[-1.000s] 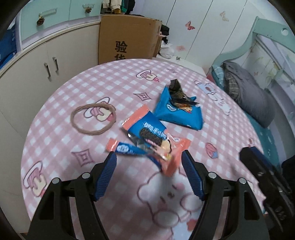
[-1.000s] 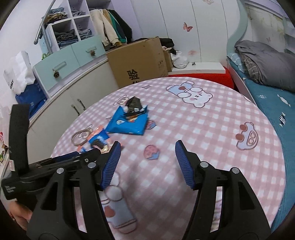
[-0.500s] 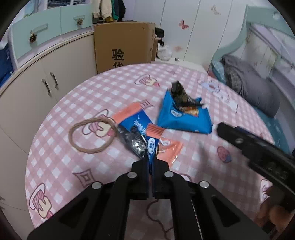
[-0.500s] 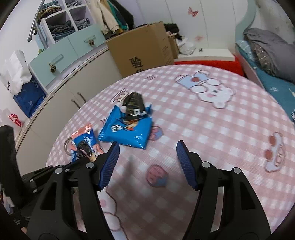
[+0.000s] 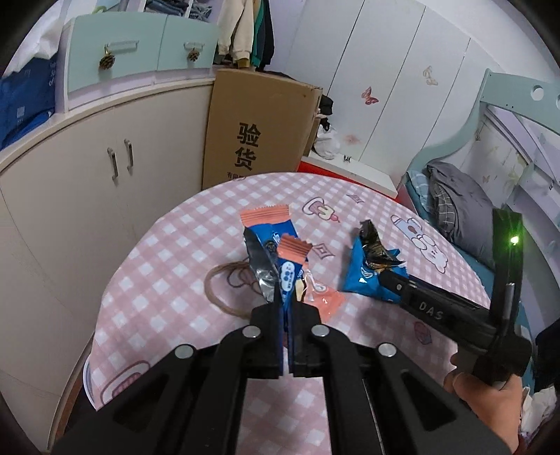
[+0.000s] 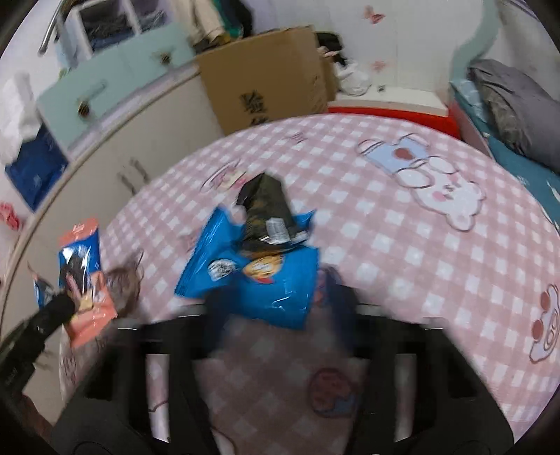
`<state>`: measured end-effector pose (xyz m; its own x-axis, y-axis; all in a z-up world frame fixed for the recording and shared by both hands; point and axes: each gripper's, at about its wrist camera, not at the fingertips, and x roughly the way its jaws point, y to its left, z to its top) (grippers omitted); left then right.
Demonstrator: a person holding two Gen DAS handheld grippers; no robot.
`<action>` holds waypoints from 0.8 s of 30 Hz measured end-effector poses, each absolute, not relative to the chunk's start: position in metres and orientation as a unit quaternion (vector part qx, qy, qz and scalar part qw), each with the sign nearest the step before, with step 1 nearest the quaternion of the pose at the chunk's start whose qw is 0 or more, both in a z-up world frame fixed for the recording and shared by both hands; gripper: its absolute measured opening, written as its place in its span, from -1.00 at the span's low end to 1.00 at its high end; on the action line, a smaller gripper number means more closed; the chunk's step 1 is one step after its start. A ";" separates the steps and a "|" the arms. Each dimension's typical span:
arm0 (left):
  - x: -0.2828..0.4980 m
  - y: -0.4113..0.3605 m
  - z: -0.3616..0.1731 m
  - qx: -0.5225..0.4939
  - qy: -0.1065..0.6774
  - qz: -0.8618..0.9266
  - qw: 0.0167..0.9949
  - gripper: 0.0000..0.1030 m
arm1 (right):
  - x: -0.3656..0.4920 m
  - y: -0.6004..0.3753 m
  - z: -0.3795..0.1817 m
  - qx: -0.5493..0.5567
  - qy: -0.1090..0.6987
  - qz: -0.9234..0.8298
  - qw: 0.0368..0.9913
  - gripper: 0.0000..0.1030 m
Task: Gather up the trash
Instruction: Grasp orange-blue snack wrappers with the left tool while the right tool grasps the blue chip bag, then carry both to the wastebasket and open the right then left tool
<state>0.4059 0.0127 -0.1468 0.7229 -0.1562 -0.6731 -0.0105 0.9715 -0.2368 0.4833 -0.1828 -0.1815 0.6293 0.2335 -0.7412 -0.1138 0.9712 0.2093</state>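
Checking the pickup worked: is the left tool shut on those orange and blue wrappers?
Shut: the left tool pinches the orange and blue wrappers, which stick up from its closed jaws.

I see a round table (image 5: 182,241) under a pink checked cloth printed with cartoon animals. At ten o'clock from it runs a curved cream cabinet (image 5: 70,196) with two metal handles, pale green drawers (image 5: 140,49) above it. At twelve o'clock a tall cardboard box (image 5: 259,126) with printed characters stands against the cabinet, clothes (image 5: 245,31) hanging above. White wardrobe doors (image 5: 385,87) with butterfly stickers fill one o'clock. At three o'clock I make out a bed (image 5: 504,115) with a mint frame, a grey blanket (image 5: 462,206) bunched on it. The light is even, indoor.
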 end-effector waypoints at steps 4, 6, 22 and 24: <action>0.402 0.018 -0.148 -0.113 0.377 -0.040 0.918 -0.97 | 0.475 -0.180 -0.183 0.056 0.423 0.102 0.898 -0.83; 0.397 0.022 -0.148 -0.111 0.379 -0.044 0.918 -0.97 | 0.465 -0.180 -0.182 0.059 0.423 0.111 0.898 -0.86; 0.324 0.065 -0.132 -0.115 0.364 -0.043 0.923 -0.97 | 0.359 -0.146 -0.132 0.080 0.364 0.176 0.911 -0.90; 0.310 0.080 -0.131 -0.123 0.362 -0.033 0.923 -0.97 | 0.350 -0.130 -0.128 0.078 0.360 0.188 0.910 -0.90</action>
